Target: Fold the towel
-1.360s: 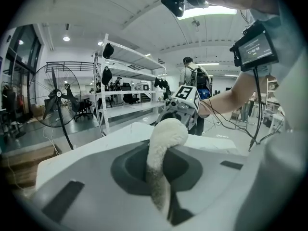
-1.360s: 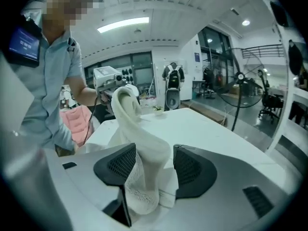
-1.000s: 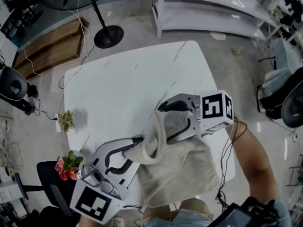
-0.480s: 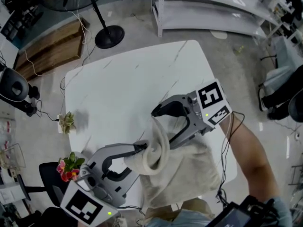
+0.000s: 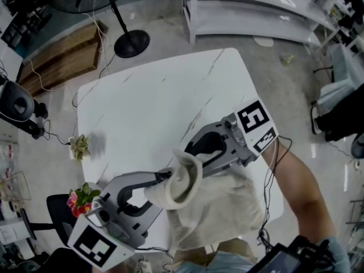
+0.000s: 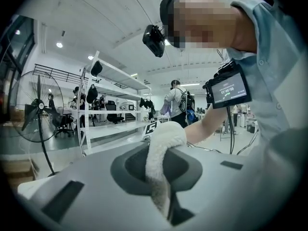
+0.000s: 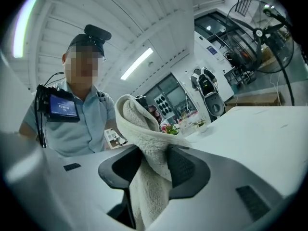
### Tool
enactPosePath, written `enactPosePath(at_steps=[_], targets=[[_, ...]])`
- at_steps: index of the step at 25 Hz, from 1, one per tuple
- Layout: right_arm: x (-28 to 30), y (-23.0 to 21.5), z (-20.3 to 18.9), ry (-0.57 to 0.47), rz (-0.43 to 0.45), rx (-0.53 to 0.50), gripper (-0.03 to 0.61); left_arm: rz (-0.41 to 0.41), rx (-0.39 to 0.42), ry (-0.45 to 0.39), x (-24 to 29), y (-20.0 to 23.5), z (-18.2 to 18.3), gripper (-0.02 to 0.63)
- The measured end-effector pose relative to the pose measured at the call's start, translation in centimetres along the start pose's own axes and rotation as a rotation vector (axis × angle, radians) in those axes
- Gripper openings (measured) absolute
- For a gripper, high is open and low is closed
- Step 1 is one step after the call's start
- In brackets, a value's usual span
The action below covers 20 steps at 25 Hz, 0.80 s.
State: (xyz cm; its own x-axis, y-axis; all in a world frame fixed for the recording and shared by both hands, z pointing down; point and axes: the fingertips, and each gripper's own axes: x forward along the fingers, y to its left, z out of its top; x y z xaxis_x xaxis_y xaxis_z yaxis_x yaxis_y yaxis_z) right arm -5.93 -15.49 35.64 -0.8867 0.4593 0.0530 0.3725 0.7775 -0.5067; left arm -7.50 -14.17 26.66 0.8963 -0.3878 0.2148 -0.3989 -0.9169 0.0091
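The left gripper stays clamped tight on a thin edge of the towel, just as it was a second ago, and has barely shifted along the near edge of the surface. The change is on the other side. The right gripper, which a second ago stood at its widest around the raised fold, is now closing. In the right gripper view the thick, doubled cloth fills the gap between its pads and curls over the top of them. This gripper has also rolled, so its marker cube now sits tilted. The fold between the two grippers has drawn into a tighter, rounder loop held off the surface. The rest of the towel lies bunched at the near edge, toward the near right corner, and hangs slightly over it.
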Motion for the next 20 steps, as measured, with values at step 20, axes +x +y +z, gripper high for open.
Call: enactPosePath(at_steps=[20], targets=[[-9.8, -9.2, 10.2, -0.095, -0.904, -0.221, 0.052, 0.481, -0.121, 0.221, 0.0, 15.2, -5.1, 0.051]])
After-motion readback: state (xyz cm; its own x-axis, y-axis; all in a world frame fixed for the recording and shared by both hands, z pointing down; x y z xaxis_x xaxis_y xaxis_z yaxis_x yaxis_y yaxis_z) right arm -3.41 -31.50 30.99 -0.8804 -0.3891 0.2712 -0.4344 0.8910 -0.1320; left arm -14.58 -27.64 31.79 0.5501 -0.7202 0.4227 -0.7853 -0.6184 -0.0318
